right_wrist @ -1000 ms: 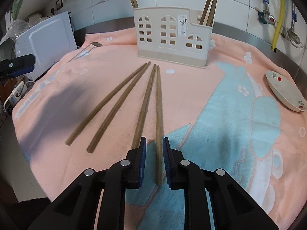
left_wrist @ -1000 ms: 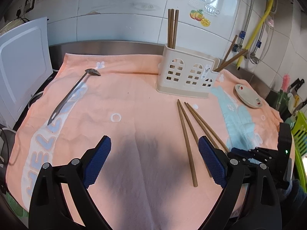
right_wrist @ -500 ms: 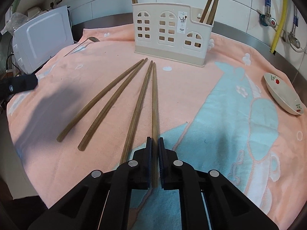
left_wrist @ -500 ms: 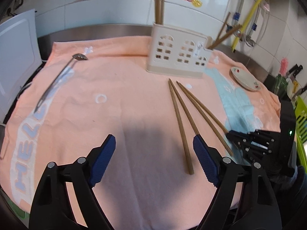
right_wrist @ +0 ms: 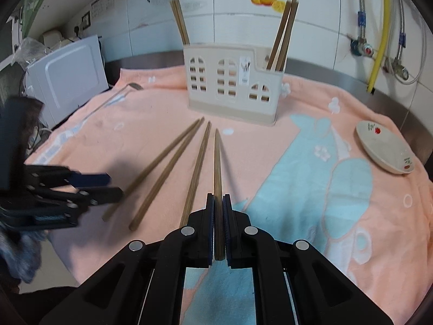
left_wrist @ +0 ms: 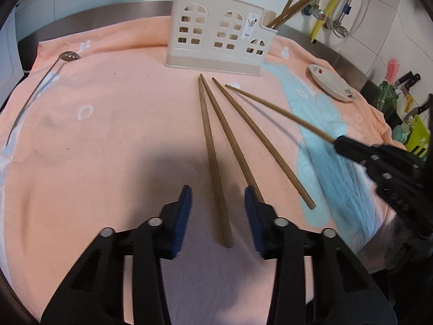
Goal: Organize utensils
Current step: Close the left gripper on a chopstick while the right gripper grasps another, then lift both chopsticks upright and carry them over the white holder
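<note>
My right gripper (right_wrist: 218, 203) is shut on the thick end of a brown chopstick (right_wrist: 217, 162) and holds it lifted off the towel, tip toward the cream utensil holder (right_wrist: 232, 92). It shows at the right of the left wrist view (left_wrist: 341, 142) with the raised chopstick (left_wrist: 276, 109). My left gripper (left_wrist: 217, 208) is open, its blue pads either side of the near ends of two chopsticks (left_wrist: 213, 159) lying on the towel. A third chopstick (left_wrist: 259, 138) lies to their right. The holder (left_wrist: 216, 35) holds more chopsticks in both end compartments.
A long metal ladle (left_wrist: 38, 89) lies at the left of the pink and blue towel (left_wrist: 108, 135). A small white dish (right_wrist: 384, 146) sits at the right. A white appliance (right_wrist: 67, 75) stands left. Pipes and taps run along the tiled wall behind.
My right gripper has shut on the rightmost chopstick and lifted it off the towel. My left gripper has moved right and forward and narrowed around the left chopsticks' near ends.
</note>
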Motion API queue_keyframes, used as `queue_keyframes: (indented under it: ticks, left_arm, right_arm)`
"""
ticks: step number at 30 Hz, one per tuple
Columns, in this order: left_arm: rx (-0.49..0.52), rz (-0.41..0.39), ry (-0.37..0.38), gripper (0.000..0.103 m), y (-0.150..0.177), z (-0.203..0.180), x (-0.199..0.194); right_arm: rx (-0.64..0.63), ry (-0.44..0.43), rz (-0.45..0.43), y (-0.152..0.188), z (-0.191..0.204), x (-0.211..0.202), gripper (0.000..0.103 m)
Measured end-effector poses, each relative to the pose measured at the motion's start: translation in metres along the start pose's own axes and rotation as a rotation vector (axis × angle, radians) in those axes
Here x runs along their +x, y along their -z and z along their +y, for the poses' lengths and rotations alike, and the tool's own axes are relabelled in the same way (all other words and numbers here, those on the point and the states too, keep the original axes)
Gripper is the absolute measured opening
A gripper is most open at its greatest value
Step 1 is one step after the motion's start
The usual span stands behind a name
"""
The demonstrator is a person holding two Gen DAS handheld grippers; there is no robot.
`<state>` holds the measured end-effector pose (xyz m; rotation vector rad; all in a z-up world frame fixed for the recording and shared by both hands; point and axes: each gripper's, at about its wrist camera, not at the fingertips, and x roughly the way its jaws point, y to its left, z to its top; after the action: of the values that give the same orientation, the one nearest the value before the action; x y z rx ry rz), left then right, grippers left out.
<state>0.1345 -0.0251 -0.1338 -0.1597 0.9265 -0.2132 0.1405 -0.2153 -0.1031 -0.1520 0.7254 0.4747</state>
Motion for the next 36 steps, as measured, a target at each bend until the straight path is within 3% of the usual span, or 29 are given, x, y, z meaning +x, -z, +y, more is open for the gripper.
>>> queue_keyframes:
  ticks: [5, 14, 22, 28, 36]
  left_arm:
    - [-0.037, 0.023, 0.008, 0.025, -0.004, 0.005, 0.015]
    - [-0.047, 0.024, 0.000, 0.025, -0.012, 0.003, 0.024]
    - [0.031, 0.040, -0.107, 0.011, -0.016, -0.011, 0.029]
    - [0.005, 0.037, -0.057, 0.007, -0.022, -0.004, 0.020]
    - [0.007, -0.058, -0.008, 0.007, -0.038, -0.002, -0.021]
  right_arm:
    - [0.000, 0.001, -0.024, -0.006, 0.000, -0.009, 0.006]
    - [-0.003, 0.010, -0.028, -0.010, -0.001, -0.014, 0.006]
    - [-0.008, 0.016, -0.039, -0.015, -0.001, -0.018, 0.006]
    - [-0.010, 0.016, -0.054, -0.020, 0.000, -0.025, 0.006]
    - [-0.008, 0.010, -0.086, -0.035, 0.000, -0.037, 0.006]
